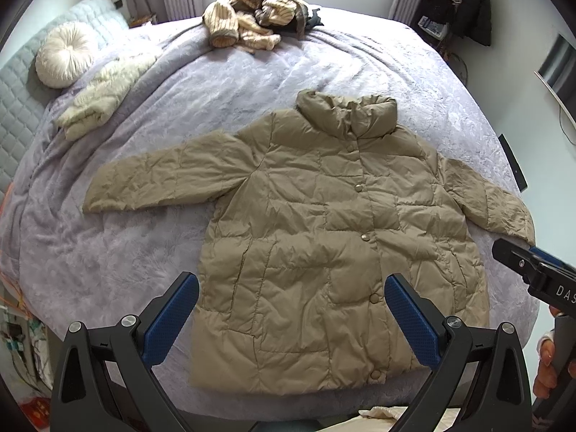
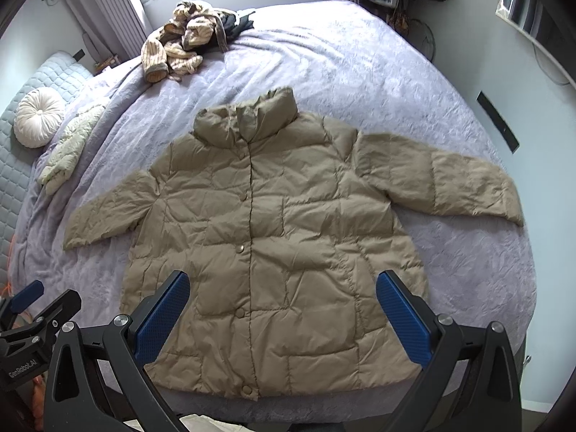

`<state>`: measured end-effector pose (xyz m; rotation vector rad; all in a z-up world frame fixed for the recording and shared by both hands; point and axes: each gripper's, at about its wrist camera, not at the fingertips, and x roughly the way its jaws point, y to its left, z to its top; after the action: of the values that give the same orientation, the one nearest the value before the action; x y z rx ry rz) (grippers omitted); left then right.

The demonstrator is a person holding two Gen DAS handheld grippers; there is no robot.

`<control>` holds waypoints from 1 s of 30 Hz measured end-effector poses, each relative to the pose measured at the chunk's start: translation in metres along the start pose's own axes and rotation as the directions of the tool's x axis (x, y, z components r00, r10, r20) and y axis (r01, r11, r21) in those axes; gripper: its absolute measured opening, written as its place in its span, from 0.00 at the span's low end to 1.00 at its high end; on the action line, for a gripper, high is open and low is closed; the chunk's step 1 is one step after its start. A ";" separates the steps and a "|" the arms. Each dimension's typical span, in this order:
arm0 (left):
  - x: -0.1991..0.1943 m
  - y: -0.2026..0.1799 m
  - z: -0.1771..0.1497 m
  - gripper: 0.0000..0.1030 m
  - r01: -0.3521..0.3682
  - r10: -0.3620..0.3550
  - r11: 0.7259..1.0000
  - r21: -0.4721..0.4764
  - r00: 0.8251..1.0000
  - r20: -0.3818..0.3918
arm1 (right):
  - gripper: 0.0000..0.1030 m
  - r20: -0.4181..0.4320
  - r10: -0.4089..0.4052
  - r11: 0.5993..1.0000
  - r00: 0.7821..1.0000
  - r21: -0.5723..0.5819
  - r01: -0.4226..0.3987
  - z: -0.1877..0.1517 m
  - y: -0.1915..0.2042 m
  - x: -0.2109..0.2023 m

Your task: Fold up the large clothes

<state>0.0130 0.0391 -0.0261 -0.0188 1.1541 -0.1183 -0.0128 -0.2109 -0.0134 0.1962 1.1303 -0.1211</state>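
Observation:
A tan quilted puffer jacket (image 1: pixel 316 223) (image 2: pixel 273 223) lies flat and buttoned on a lilac bedspread, collar away from me, both sleeves spread out sideways. My left gripper (image 1: pixel 291 320) hovers above the jacket's hem, open, its blue pads wide apart with nothing between them. My right gripper (image 2: pixel 282 318) also hangs open over the hem. The right gripper's body (image 1: pixel 536 270) shows at the right edge of the left wrist view, beside the jacket's right sleeve. Part of the left gripper's body (image 2: pixel 28 320) shows at the lower left of the right wrist view.
A heap of striped cream clothes (image 1: pixel 252 18) (image 2: pixel 180 43) lies at the bed's far edge. A folded cream fleece garment (image 1: pixel 100 93) and a round white cushion (image 1: pixel 64 55) sit at the left by the quilted headboard (image 1: pixel 21 100). A person's hand (image 1: pixel 550 367) appears at the right.

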 end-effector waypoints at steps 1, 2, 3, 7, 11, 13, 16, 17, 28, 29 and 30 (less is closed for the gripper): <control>0.004 0.006 -0.001 1.00 0.003 -0.003 1.000 -0.015 1.000 -0.009 | 1.00 -0.015 0.006 1.000 1.000 0.004 -0.006 0.000 0.001 0.003; 0.007 0.012 0.001 1.00 0.006 -0.007 1.000 -0.030 1.000 -0.019 | 1.00 -0.032 0.011 1.000 0.999 0.006 -0.011 -0.001 0.002 0.007; 0.012 0.018 0.001 1.00 0.008 -0.009 0.999 -0.044 1.000 -0.028 | 1.00 -0.050 0.016 1.000 0.999 0.005 -0.015 -0.001 0.006 0.012; 0.032 0.050 0.002 1.00 0.026 -0.032 0.995 -0.099 0.998 -0.061 | 1.00 -0.118 0.030 0.999 0.993 -0.016 -0.032 0.000 0.024 0.031; 0.055 0.092 0.007 1.00 0.039 -0.050 0.987 -0.159 0.996 -0.070 | 1.00 -0.165 0.081 0.996 0.983 -0.020 -0.085 -0.001 0.047 0.052; 0.069 0.117 0.009 1.00 0.042 -0.057 0.979 -0.198 0.996 -0.069 | 1.00 -0.191 0.107 0.994 0.976 -0.018 -0.112 0.001 0.060 0.064; 0.093 0.154 0.013 1.00 0.054 -0.074 0.964 -0.259 0.995 -0.069 | 1.00 -0.222 0.161 0.985 0.962 -0.020 -0.169 0.002 0.084 0.083; 0.103 0.168 0.015 1.00 0.062 -0.083 0.958 -0.279 0.995 -0.064 | 1.00 -0.229 0.174 0.983 0.958 -0.020 -0.183 0.001 0.090 0.089; 0.221 0.318 0.038 1.00 0.140 -0.150 0.840 -0.524 0.988 0.024 | 1.00 -0.331 0.214 0.968 0.919 -0.055 -0.245 0.004 0.177 0.175; 0.229 0.329 0.041 1.00 0.150 -0.150 0.827 -0.542 0.988 0.043 | 1.00 -0.339 0.213 0.967 0.917 -0.064 -0.248 0.004 0.183 0.182; 0.238 0.340 0.043 1.00 0.154 -0.147 0.812 -0.562 0.987 0.058 | 1.00 -0.344 0.212 0.965 0.915 -0.073 -0.251 0.004 0.189 0.188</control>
<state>0.1761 0.3507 -0.2509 -0.6439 1.1396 0.0905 0.1065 -0.0270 -0.1643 0.2528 1.4384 0.1976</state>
